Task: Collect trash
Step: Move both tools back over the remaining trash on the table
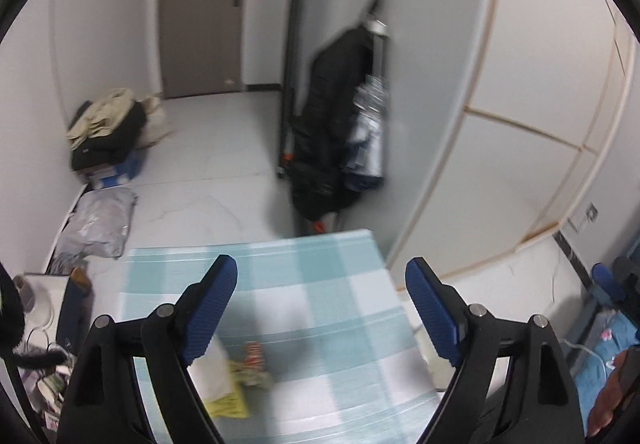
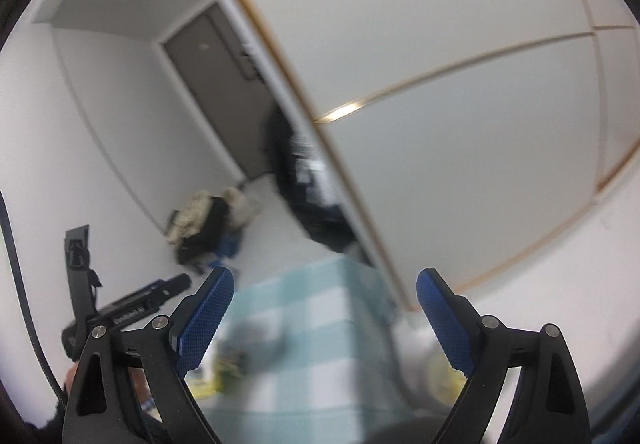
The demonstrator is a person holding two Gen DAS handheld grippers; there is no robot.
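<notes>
Checkered table [image 1: 320, 284] holds wrappers [image 1: 248, 364]; both claws [image 1: 320, 272] [image 2: 324, 284] spread, empty.

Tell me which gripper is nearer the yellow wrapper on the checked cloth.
Left, by the look of it. The left gripper hangs open above the yellow wrapper, beside its left finger. The right gripper, also open, sits higher and tilted; the wrapper is blurred there.
</notes>
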